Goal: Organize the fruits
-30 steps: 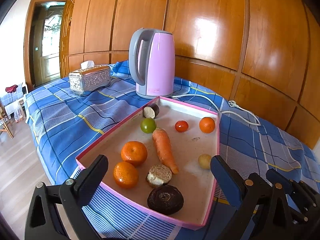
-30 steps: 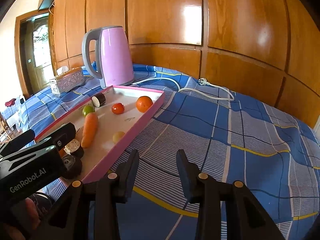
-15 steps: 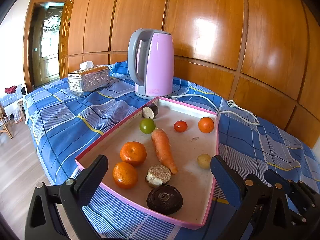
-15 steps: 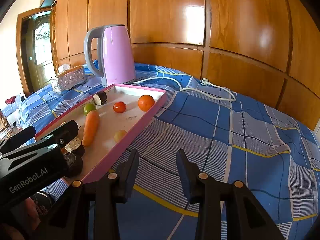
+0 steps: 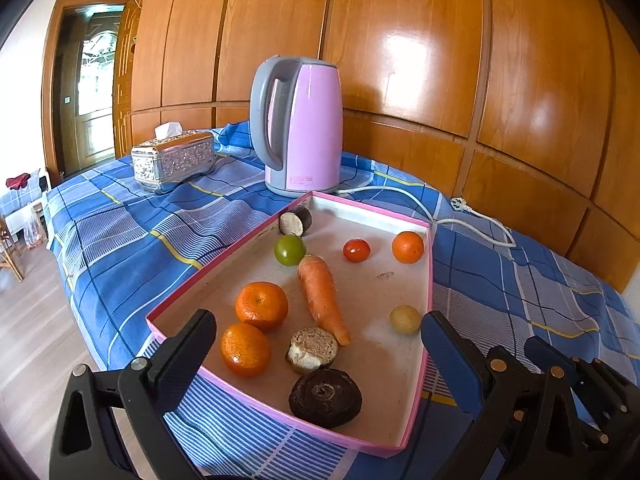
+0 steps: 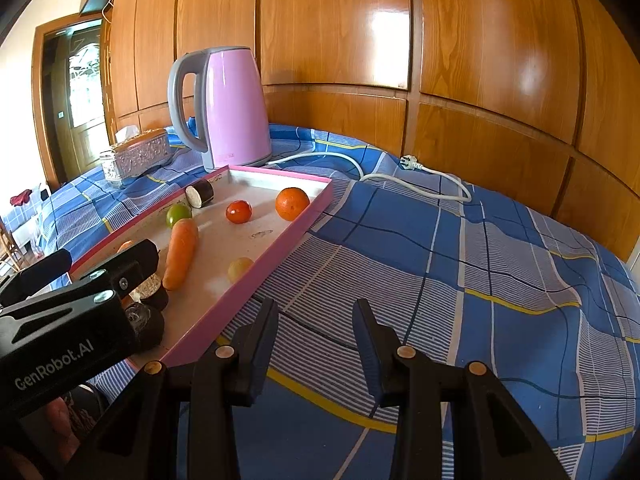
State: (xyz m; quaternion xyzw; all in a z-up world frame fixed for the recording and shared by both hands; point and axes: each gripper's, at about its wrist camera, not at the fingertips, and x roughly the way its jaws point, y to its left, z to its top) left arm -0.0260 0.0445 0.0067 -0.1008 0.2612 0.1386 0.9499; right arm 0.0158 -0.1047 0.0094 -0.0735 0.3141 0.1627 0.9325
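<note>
Fruits (image 5: 261, 306) in pink tray (image 5: 224, 270) on blue plaid cloth (image 6: 440, 248); wood-panelled wall (image 5: 400, 60) behind.

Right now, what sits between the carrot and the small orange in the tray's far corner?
A small red tomato lies between the carrot and the small orange, touching neither, on the tray; the left wrist view shows it best.

Wall panels (image 5: 400, 60): varnished wood, showing a glossy sheen. Kettle (image 5: 304, 128): smooth pink plastic, reflecting light softly; tissue box (image 5: 174, 160): embossed silvery metal, glinting. Cloth (image 6: 440, 260) covering the table: matt checked fabric, lying slightly wrinkled.
</note>
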